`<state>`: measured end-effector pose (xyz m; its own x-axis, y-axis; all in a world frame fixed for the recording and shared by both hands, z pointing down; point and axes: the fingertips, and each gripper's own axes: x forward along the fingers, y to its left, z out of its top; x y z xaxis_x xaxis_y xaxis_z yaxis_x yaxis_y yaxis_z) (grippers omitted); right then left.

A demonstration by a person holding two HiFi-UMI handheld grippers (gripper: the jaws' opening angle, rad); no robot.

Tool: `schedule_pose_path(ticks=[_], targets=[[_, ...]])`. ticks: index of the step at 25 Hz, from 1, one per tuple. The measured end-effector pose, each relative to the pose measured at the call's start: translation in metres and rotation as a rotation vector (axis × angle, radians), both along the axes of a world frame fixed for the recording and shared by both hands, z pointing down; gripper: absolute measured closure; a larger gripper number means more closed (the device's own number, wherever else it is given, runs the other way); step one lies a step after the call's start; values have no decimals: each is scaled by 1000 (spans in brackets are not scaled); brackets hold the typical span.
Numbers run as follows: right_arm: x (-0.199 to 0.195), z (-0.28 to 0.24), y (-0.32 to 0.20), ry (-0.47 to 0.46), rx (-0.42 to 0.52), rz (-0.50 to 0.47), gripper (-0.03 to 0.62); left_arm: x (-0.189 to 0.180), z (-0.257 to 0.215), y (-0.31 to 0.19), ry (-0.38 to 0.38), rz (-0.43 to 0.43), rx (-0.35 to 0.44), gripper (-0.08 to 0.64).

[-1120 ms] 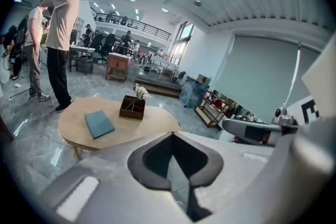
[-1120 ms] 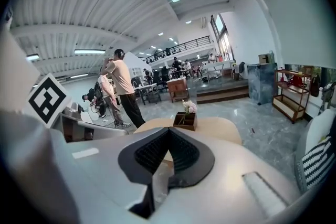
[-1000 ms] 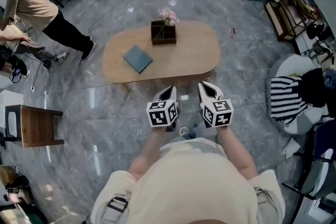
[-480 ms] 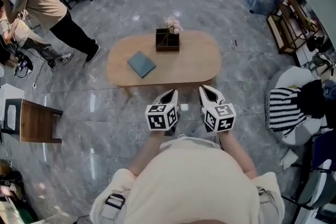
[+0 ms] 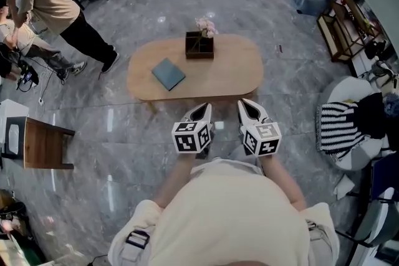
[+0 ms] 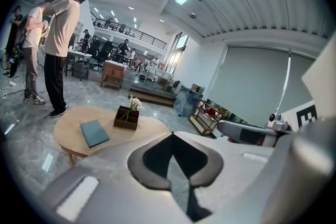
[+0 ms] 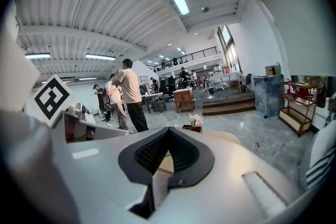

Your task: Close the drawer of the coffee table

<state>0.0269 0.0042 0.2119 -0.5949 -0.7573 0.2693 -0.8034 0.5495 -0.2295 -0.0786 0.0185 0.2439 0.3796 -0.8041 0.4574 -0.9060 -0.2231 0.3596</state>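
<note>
head view, left hand-held gripper (image 5: 202,109), right hand-held gripper (image 5: 247,105), both still clenched, empty

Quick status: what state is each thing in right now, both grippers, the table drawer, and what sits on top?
Left gripper: shut, empty, short of the table.
Right gripper: shut, empty, short of the table.
Drawer: none seen sticking out of the table.
Book: closed, lying flat on top.
Flower box: upright on top.

Closed, empty left tongs (image 6: 173,140) face the coffee table (image 6: 65,131) bearing a teal book (image 6: 94,132).
</note>
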Motion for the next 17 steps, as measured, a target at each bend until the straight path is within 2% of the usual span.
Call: schedule_pose_path(ticks=[17], targets=[[-18, -4, 5, 13, 31, -37, 595, -19, -6, 3, 2, -21, 23, 559]])
